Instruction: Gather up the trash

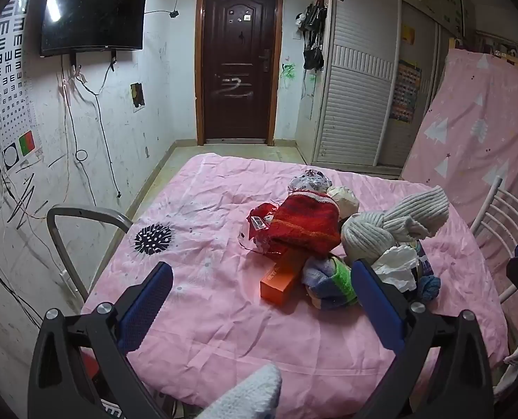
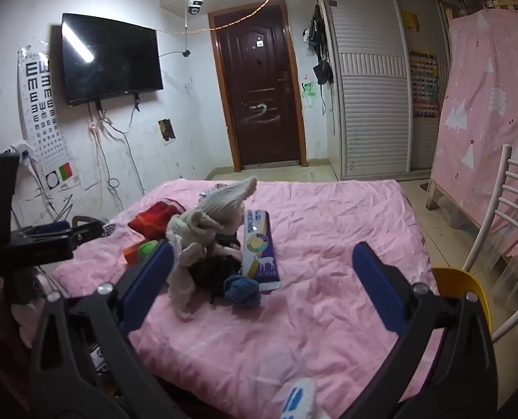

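Observation:
A heap of clothes and litter lies on a table under a pink cloth (image 1: 206, 209). In the left wrist view I see a red knit piece (image 1: 306, 225), a grey ribbed knit (image 1: 395, 223), an orange box (image 1: 281, 277), crumpled white paper (image 1: 398, 267) and a crinkled printed bag (image 1: 307, 181). The right wrist view shows a purple-and-white tube box (image 2: 259, 248), a blue fabric ball (image 2: 243, 289) and the grey knit (image 2: 220, 209). My left gripper (image 1: 262, 289) is open above the near cloth, holding nothing. Equally wide stands my right gripper (image 2: 262, 276), its jaws open and empty. The left gripper (image 2: 42, 241) shows at the left edge.
A grey chair back (image 1: 80, 220) stands at the table's left, a white metal chair (image 2: 503, 216) and a yellow seat (image 2: 465, 289) at its right. Beyond are a brown door (image 1: 238, 63), a wall television (image 1: 93, 10), white wardrobes (image 2: 370, 104) and a pink-covered board (image 2: 493, 111).

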Tool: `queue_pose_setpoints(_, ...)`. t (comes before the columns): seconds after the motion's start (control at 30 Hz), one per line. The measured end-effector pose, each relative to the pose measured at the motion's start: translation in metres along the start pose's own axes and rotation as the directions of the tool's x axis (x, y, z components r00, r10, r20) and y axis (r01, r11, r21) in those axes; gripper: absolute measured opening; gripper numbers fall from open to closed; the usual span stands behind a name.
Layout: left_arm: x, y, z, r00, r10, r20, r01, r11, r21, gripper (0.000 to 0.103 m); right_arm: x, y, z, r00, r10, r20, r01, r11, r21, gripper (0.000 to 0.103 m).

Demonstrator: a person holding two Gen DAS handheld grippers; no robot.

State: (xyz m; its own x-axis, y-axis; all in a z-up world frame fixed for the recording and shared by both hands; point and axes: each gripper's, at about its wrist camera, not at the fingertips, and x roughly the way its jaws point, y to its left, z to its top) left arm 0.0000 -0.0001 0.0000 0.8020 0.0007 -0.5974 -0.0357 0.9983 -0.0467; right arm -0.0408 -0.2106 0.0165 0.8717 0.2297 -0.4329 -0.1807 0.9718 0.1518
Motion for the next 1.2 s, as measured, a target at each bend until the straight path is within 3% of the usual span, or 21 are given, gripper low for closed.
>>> queue_pose_setpoints(1.2, 0.0012, -0.0034, -0.0042, 1.0, -0.006, -0.018, 0.006, 1.0, -0.002, 0.093, -0.0025, -0.0014, 0.0011, 1.0, -0.004, 0.017, 0.004, 1.0, -0.001, 0.098)
